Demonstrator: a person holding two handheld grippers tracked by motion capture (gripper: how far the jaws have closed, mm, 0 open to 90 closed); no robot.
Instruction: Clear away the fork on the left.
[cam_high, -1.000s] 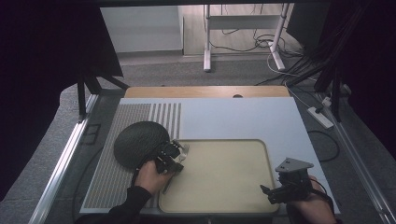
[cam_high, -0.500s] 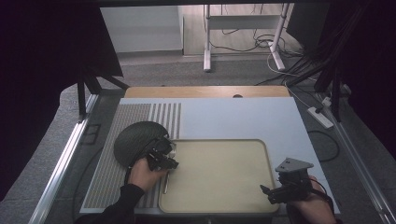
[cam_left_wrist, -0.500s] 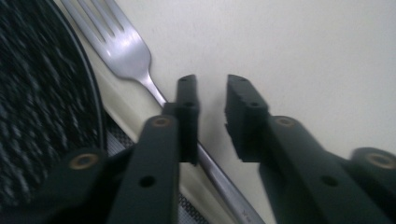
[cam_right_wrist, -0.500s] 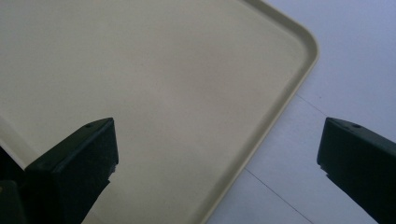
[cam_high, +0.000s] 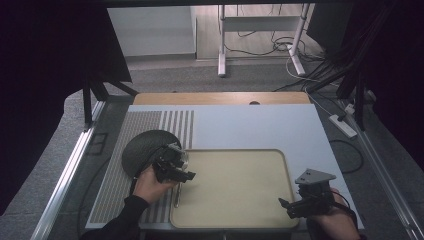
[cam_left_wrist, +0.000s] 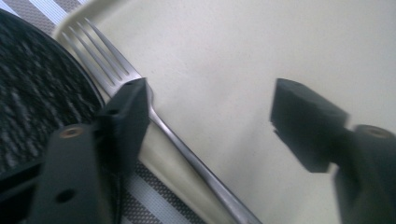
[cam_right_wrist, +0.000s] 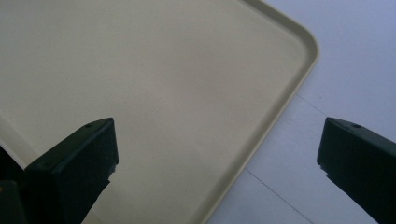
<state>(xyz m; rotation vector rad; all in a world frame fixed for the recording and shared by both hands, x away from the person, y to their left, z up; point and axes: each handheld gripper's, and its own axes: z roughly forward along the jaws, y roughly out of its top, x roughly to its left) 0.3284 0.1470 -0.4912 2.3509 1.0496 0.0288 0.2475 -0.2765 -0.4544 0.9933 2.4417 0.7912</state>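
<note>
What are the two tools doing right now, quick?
Left tool: open, holding nothing; the fork lies between its jaws on the tray's edge.
Right tool: open and empty, above the tray's corner.

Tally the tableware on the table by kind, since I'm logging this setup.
Tray: 1
Plate: 1
Fork: 1
Total: 3

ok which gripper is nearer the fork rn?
Left. The left gripper is right over the fork, open, one jaw beside its neck at the tray edge. The right gripper, also open, sits across the tray near its far corner.
</note>
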